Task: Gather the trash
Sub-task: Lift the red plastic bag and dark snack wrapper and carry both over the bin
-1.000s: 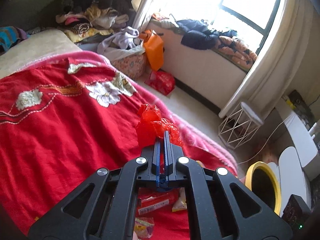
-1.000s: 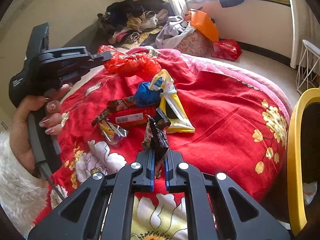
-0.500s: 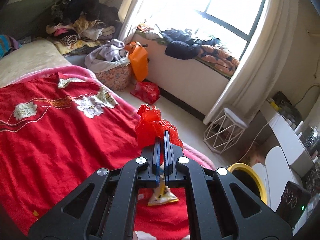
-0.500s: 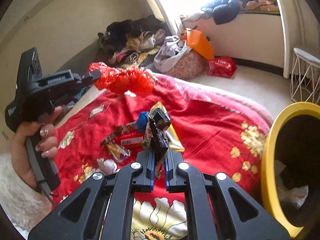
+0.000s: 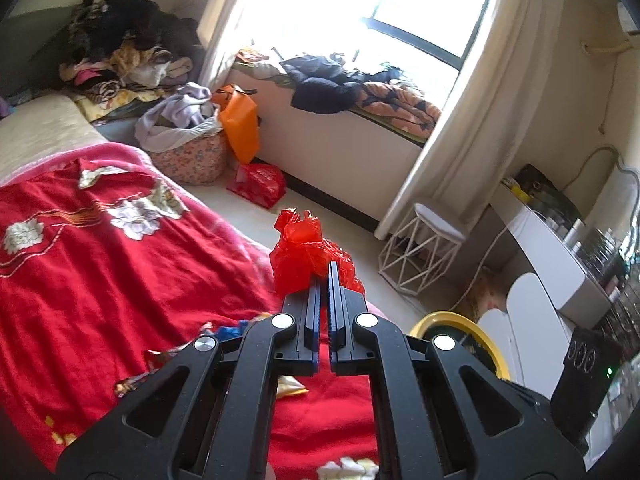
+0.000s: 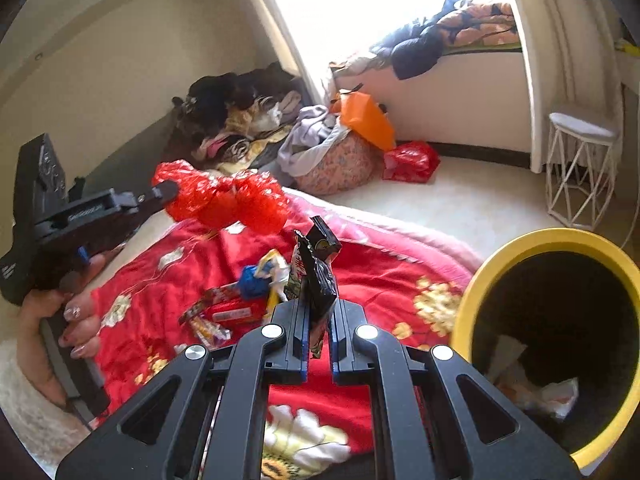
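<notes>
My left gripper (image 5: 324, 270) is shut on a crumpled red plastic bag (image 5: 304, 254), held in the air over the edge of the red bedspread (image 5: 100, 264). The right wrist view shows that same left gripper (image 6: 170, 192) with the red bag (image 6: 224, 202) at the left. My right gripper (image 6: 318, 304) is shut on a black snack wrapper (image 6: 320, 276) that sticks up between its fingers. Several more wrappers (image 6: 236, 304) lie on the bedspread (image 6: 376, 268) below. A yellow-rimmed bin (image 6: 560, 336) stands open at the right, with paper inside; its rim (image 5: 460, 320) also peeks out behind the left gripper.
A person's hand (image 6: 60, 320) grips the left tool. On the floor stand a white wire stool (image 5: 424, 252), a red bag (image 5: 260, 184), an orange bag (image 5: 240, 124) and a floral basket of clothes (image 5: 188, 152). A white desk (image 5: 560, 248) is at the right.
Both grippers have risen and swung toward the yellow bin with their loads. The bin now fills more of the right wrist view, and the wrappers on the bed sit lower and farther off.
</notes>
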`<state>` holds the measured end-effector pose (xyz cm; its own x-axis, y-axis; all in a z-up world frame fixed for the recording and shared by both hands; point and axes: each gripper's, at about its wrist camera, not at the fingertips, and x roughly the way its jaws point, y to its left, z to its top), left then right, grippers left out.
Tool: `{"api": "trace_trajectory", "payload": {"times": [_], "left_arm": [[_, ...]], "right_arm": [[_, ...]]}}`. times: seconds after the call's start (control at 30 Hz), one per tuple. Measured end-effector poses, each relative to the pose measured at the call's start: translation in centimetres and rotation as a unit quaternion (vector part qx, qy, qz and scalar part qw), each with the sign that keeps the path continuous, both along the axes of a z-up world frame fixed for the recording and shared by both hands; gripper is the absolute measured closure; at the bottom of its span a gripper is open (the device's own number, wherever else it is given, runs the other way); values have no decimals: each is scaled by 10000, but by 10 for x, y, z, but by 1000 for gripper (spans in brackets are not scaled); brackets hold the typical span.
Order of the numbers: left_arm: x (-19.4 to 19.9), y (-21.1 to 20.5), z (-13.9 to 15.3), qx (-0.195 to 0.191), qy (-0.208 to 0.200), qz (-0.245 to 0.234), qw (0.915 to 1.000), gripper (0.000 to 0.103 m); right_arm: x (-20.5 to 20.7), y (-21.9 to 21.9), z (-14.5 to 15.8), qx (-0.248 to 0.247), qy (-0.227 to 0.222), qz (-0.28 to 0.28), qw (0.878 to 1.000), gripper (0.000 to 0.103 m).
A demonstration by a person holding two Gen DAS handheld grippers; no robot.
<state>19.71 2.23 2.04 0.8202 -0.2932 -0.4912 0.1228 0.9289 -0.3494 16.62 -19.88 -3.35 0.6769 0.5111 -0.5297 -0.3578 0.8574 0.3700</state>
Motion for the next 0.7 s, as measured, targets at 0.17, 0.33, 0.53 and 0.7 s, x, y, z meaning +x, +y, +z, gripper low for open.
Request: {"api": "trace_trajectory", "payload": {"times": [0.17,0.33,0.53,0.7], "left_arm": [[-1,-21,-1,34,14,-248,9997,102],[-2,-45,-2,108,21,-553,9984,102],[-4,-71,-3,211,31,-860,9961,102],[-6,-90,-5,280,54,-1050,9941,102]], "right_arm": [[0,-20,2,-12,-17,-272,9996,96],[-1,-41,4,-6,-47,-588,9983,96],[-1,-69,5,-3,-65,-963,9953,96],[-3,-87,5,-35,-68,-1219,9925,96]]}}
